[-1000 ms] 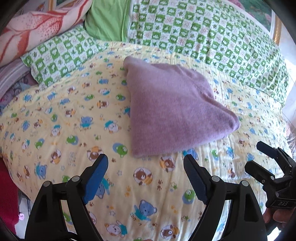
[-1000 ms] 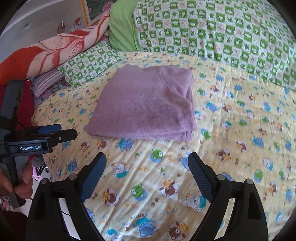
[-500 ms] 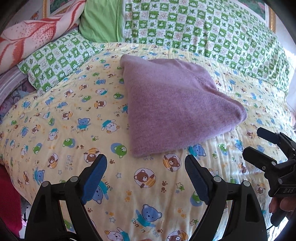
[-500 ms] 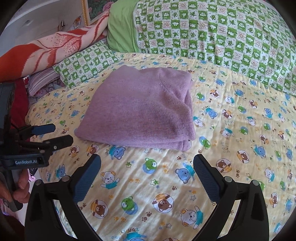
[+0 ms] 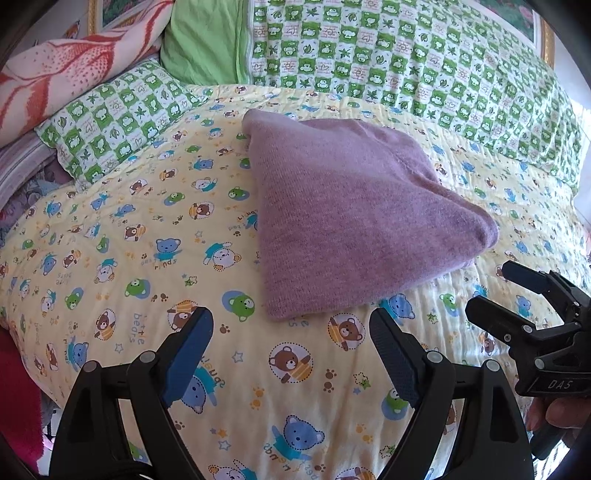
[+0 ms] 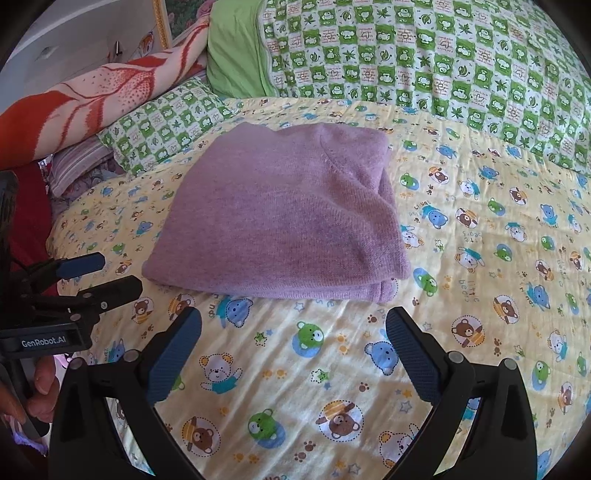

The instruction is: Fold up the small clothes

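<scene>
Both grippers are black plastic with silver pivot screws and ribbed blue pads. The left gripper, seen lower left, bears white "GenRobot.AI" lettering; the right gripper, lower right, reads "DAS". Bare fingers show beneath.

Yellow bear-print quilt across bed. Green checkered pillow at left; matching checkered blanket behind. Plain green pillow, red-patterned blanket beside.

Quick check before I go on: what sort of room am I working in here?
Most likely a bedroom, on a bed: a bear-print quilt under the folded purple garment, green checked pillows stacked behind it, and a framed picture on the wall.
</scene>
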`<state>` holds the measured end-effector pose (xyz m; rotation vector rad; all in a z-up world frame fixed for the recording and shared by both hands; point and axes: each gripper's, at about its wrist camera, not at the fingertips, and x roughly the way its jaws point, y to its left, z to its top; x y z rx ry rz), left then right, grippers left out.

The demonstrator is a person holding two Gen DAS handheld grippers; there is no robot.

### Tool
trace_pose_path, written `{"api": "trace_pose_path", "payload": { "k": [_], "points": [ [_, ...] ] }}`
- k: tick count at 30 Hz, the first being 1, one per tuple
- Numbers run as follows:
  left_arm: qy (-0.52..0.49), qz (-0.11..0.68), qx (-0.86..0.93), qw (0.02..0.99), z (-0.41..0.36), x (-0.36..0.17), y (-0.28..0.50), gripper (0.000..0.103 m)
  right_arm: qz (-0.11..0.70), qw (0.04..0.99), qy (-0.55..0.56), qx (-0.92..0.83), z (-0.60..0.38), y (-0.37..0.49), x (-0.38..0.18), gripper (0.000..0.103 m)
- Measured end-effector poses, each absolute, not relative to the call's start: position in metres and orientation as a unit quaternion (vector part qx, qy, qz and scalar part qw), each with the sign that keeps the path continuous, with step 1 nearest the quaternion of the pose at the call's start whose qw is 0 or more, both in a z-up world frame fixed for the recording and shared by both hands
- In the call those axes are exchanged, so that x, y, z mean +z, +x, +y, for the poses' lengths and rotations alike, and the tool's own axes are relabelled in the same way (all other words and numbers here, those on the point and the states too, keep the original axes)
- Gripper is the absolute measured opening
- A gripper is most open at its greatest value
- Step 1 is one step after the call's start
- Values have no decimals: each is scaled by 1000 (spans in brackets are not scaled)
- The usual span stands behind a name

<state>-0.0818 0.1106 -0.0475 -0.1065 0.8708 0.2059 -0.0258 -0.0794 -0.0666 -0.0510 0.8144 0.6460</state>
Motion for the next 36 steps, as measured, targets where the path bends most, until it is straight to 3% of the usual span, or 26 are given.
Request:
{"api": "trace_pose_path", "payload": {
  "k": [36],
  "points": [
    [-50, 418, 118, 899, 103, -45, -86, 88, 387, 866, -21, 317, -76, -21, -62, 100]
  ]
}}
